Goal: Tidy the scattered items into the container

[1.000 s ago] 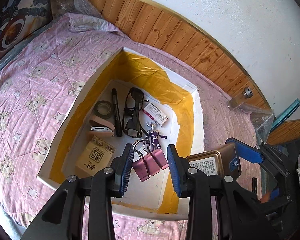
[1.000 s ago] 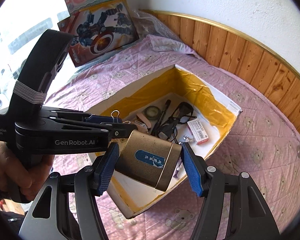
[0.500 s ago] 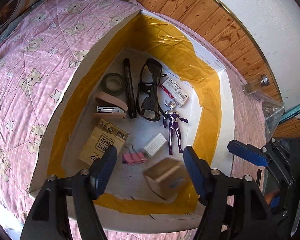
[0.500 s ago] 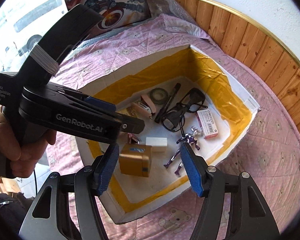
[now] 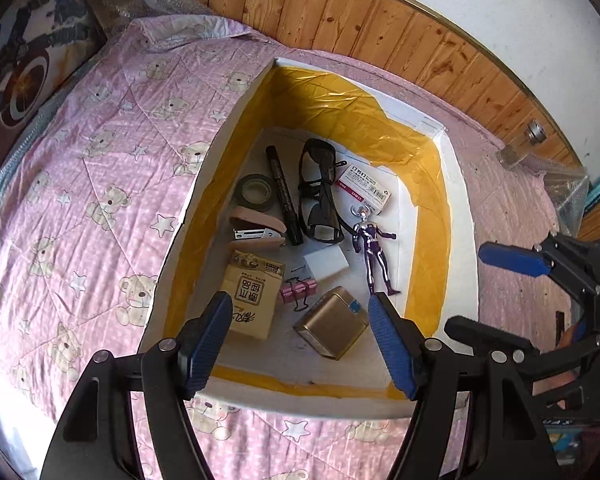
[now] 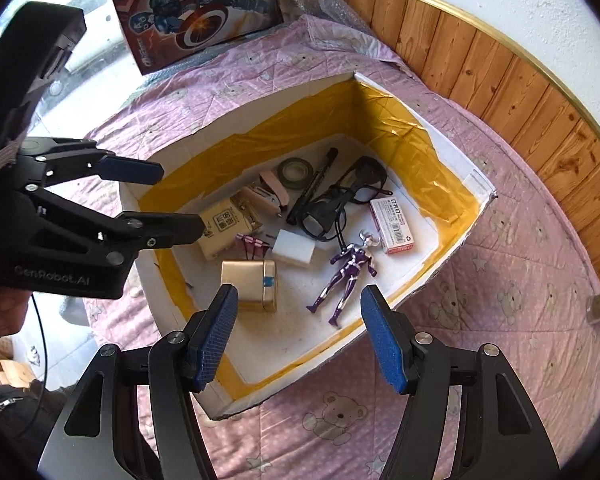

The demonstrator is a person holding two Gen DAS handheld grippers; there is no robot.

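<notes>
A white box (image 5: pixel 458 216) lined with yellow tape is sitting on a pink bear-print bedspread (image 5: pixel 100 168). From left to right inside are lying a tape roll (image 5: pixel 255 192), a stapler (image 5: pixel 258 233), a black marker (image 5: pixel 283 194), dark glasses (image 5: pixel 318 192) and a purple figure (image 5: pixel 374 250). Nearer the camera, a gold tin (image 5: pixel 332 327) is resting beside a pink binder clip (image 5: pixel 298 290). The left gripper (image 5: pixel 302 344) and right gripper (image 6: pixel 296 338) are both hovering released, holding nothing
</notes>
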